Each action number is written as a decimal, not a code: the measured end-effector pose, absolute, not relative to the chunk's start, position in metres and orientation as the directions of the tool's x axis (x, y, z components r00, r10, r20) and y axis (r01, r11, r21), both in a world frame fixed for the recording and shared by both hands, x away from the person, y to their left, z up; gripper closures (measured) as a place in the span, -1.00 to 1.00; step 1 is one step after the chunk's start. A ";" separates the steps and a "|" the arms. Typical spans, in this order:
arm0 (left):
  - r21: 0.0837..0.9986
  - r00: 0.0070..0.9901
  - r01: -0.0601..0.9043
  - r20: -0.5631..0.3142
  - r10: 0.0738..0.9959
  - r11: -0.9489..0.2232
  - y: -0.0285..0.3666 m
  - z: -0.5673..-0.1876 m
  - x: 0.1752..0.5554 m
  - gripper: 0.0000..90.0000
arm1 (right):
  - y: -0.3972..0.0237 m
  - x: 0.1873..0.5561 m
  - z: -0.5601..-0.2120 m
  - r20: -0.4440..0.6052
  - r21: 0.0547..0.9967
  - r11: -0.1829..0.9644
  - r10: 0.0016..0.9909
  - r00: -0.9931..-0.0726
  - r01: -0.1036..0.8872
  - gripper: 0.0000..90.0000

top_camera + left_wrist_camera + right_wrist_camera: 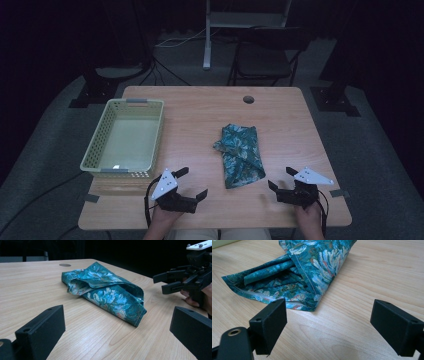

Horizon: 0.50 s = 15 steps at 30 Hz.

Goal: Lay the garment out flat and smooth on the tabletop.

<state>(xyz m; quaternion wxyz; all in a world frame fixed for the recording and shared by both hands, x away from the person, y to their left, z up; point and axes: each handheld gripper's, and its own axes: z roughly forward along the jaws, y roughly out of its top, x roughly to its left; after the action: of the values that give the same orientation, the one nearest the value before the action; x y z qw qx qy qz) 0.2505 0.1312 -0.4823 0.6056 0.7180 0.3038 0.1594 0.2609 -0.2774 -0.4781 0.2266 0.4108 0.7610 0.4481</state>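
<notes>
A folded teal cloth with a flower print [240, 155] lies on the wooden table [200, 120], right of the middle. My left gripper [191, 183] rests near the front edge, left of the cloth, jaws wide open and nothing between them. In the left gripper view the cloth [107, 292] lies ahead, and the right gripper [170, 282] shows at the far right. My right gripper [280, 178] stands open just right of the cloth's near corner. In the right gripper view the cloth [294, 277] lies just beyond the open jaws, apart from them.
A pale green perforated basket [126, 140] sits on the table's left side, with nothing in it that I can see. A round cable hole [248, 99] marks the far edge. A dark chair [265, 55] stands beyond the table.
</notes>
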 end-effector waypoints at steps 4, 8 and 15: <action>0.966 0.762 0.244 -0.139 0.632 -0.082 0.131 -0.482 0.251 -0.99 | -0.277 0.262 -0.478 0.032 0.863 0.271 0.815 -0.579 0.427 -0.69; 0.966 0.763 0.245 -0.139 0.632 -0.084 0.131 -0.482 0.251 -0.99 | -0.277 0.261 -0.478 0.033 0.865 0.268 0.813 -0.581 0.425 -0.71; 0.963 0.751 0.250 -0.128 0.648 -0.098 0.130 -0.482 0.251 -0.99 | -0.282 0.269 -0.479 0.147 0.836 0.254 0.750 -0.645 0.486 -0.72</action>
<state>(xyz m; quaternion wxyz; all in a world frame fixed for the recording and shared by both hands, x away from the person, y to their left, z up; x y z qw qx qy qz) 0.2507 0.1298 -0.4819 0.5952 0.7218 0.3109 0.1674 0.2689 -0.2818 -0.4793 0.1422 0.3965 0.7790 0.4645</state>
